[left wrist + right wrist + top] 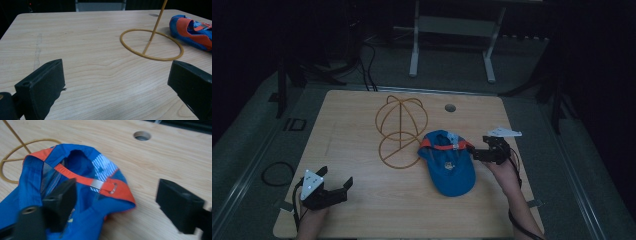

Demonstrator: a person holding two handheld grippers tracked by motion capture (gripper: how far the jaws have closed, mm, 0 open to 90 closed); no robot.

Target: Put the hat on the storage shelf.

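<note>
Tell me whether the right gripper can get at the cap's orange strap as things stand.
Probably yes: the right gripper is open right beside the blue cap, and the orange strap lies exposed between its jaws with nothing over it.

One blue cap (446, 162), one wire stand (401, 131) (yellow), two hand-held grippers.

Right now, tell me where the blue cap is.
In the high view the blue cap lies right of centre on the table, between the wire stand and the right gripper.

A pale wooden table (362, 200) has a round hole (450, 107) near its far edge. Beyond it stands a white metal frame (452, 30), with black cables (367, 65) trailing across the grey floor (242, 150).
</note>
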